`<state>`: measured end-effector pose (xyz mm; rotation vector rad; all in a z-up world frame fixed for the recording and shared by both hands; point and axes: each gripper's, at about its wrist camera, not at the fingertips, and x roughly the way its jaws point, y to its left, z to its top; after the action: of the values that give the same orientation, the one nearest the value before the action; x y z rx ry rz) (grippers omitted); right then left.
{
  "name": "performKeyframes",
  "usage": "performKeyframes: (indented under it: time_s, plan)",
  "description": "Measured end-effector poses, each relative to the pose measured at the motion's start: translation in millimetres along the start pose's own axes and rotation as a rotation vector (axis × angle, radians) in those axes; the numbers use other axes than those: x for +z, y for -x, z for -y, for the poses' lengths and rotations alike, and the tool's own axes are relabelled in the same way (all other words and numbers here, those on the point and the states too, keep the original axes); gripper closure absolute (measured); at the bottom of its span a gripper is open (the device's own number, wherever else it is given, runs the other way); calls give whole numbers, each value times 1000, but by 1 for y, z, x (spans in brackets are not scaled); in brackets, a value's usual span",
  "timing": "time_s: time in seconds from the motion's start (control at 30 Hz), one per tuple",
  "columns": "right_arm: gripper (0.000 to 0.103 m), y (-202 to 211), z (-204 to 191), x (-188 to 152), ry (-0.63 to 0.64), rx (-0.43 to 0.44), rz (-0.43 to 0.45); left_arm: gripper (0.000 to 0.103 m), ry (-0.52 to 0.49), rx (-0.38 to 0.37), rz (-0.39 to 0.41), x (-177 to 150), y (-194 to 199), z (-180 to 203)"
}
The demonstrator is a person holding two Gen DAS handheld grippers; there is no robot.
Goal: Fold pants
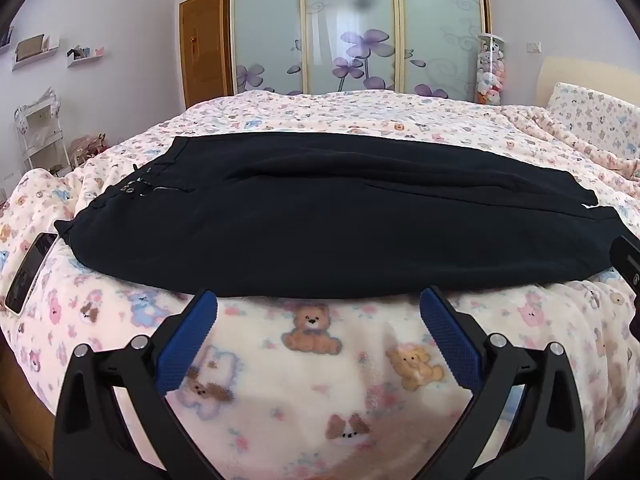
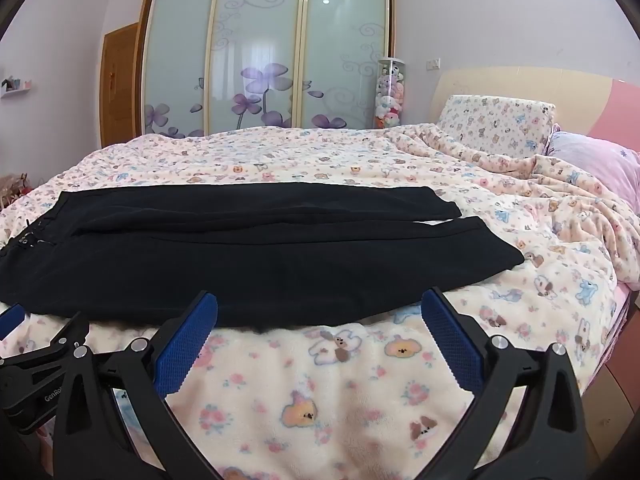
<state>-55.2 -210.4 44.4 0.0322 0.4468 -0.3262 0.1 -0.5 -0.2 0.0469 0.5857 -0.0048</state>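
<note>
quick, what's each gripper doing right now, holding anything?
Left gripper: open, empty, just short of the pants.
Right gripper: open, empty.

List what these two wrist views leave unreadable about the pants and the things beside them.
- Pants waistband: cut off at the right wrist view's left edge.
- Pants fabric: too dark in both views to show seams.
- Phone screen: left wrist view, too distorted to read.
- Right gripper body: hidden below the frame.

Pants (image 1: 320,224): plain black, lying on a blanket (image 1: 312,384) of cream-pink fleece printed with brown, blue and pink teddy bears. Behind the blanket, wardrobe doors (image 2: 264,52): frosted pale green with purple flowers and swirls. Gripper pads (image 1: 186,344): blue, on black frames.
</note>
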Motion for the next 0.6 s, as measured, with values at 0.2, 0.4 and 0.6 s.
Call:
performKeyframes:
  time_s: [0.2, 0.4, 0.6]
  plan:
    - [1, 0, 0, 0, 0, 0, -2, 2, 14, 0, -4, 3, -1, -2]
    - [1, 0, 0, 0, 1, 0, -3, 2, 23, -5, -3, 2, -1, -6]
    - [1, 0, 0, 0, 1, 0, -3, 2, 22, -5, -2, 0, -3, -5]
